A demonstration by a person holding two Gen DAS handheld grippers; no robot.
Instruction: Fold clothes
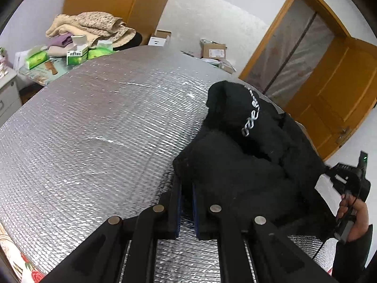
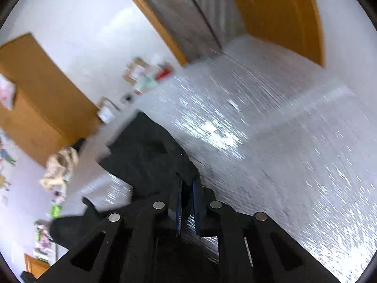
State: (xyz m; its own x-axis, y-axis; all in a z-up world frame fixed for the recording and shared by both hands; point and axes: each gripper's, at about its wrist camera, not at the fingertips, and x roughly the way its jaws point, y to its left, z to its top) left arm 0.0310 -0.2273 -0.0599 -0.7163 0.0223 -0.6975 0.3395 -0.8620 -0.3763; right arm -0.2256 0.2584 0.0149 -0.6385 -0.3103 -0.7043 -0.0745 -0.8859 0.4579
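Left gripper [image 1: 187, 186]: nearest the left wrist lens; its blue-padded jaws are drawn nearly together, and a black edge of the garment is pinched between the tips.
Black garment [image 1: 247, 155]: bunched in a heap just ahead and to the right of the left gripper, on the silver mat; a line of white lettering [image 1: 251, 115] is seen along one raised fold.
Right gripper [image 2: 187, 188]: jaws narrowly apart, with dark cloth caught between the pads; this view is smeared by motion, so whether the pads press on the cloth cannot be told.
Garment in the right wrist view [image 2: 146, 155]: spread ahead and to the left of the right gripper.
Silver mat [image 1: 94, 129]: a quilted foil sheet spread under both tools.
Right hand [image 1: 353, 214]: seen at the far right of the left gripper, wrapped around the other tool's handle.
Background: a pile of beige and purple clothes [image 1: 92, 28] and green boxes [image 1: 77, 55] are set well beyond the left gripper, near a wooden door [image 1: 334, 99].
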